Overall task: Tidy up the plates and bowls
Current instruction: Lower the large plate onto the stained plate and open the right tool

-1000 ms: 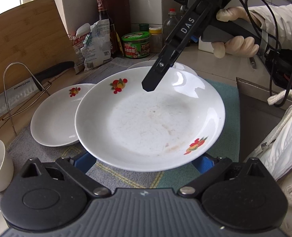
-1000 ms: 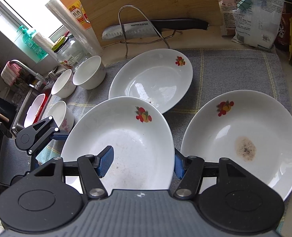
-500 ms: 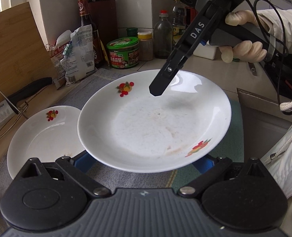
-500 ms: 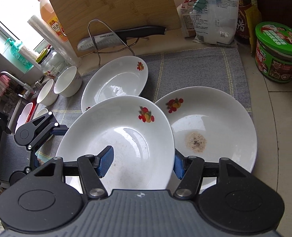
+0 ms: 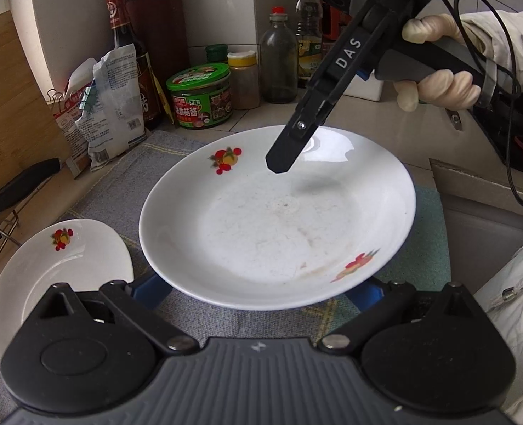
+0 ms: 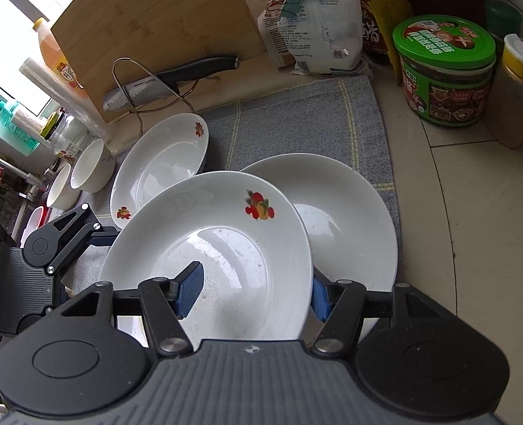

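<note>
A white plate with fruit prints (image 5: 279,219) (image 6: 211,248) hangs above the grey mat, held between both grippers. My right gripper (image 6: 254,288) straddles its near rim, one blue pad inside the dish and one outside; its finger (image 5: 289,148) shows over the plate's far side. My left gripper (image 5: 257,285) sits wide open with the plate's near rim resting over its blue pads; it shows at the left in the right wrist view (image 6: 59,244). A second plate (image 6: 346,219) lies under the held one. A third plate (image 6: 162,163) (image 5: 49,269) lies further left.
Two white bowls (image 6: 91,166) stand left of the mat (image 6: 296,120). A knife on a wire stand (image 6: 162,81) and a wooden cutting board (image 6: 162,24) are behind. A green-lidded jar (image 6: 442,67), a bag (image 6: 318,24) and bottles (image 5: 282,56) line the back.
The held plate has moved right, from beside the second plate to partly over it. Both grippers travelled with it, and the bowls slid out of the left wrist view.
</note>
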### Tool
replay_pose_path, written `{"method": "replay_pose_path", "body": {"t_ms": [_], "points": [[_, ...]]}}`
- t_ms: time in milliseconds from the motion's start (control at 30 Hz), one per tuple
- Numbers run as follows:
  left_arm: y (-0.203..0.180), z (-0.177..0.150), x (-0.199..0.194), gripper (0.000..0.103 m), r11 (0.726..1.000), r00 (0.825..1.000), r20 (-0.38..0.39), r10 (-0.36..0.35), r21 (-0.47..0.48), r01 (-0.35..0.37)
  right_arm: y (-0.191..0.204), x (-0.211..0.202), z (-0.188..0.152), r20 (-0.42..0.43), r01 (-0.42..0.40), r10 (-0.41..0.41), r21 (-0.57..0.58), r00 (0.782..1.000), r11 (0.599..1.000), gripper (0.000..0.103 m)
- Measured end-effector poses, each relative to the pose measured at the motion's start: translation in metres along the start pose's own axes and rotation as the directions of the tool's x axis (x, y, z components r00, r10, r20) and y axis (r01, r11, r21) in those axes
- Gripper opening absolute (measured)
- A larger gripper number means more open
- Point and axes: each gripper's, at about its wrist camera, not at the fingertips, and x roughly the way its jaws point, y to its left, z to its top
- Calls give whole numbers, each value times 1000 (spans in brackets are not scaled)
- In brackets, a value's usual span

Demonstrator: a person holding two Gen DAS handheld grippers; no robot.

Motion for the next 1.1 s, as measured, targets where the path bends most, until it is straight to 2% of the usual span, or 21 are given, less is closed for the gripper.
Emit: {"method": "replay_pose_path", "body": {"t_ms": [633,1100], "points": [[-2,12,22,101,999,997,-74,-22,23,24,-27,14,7,-26,1,0,35,1000,999,67],[3,21,25,100,999,992,-121,-35,-16,34,-31,21,9,-39,22,-21,35,999,999,68]]}}
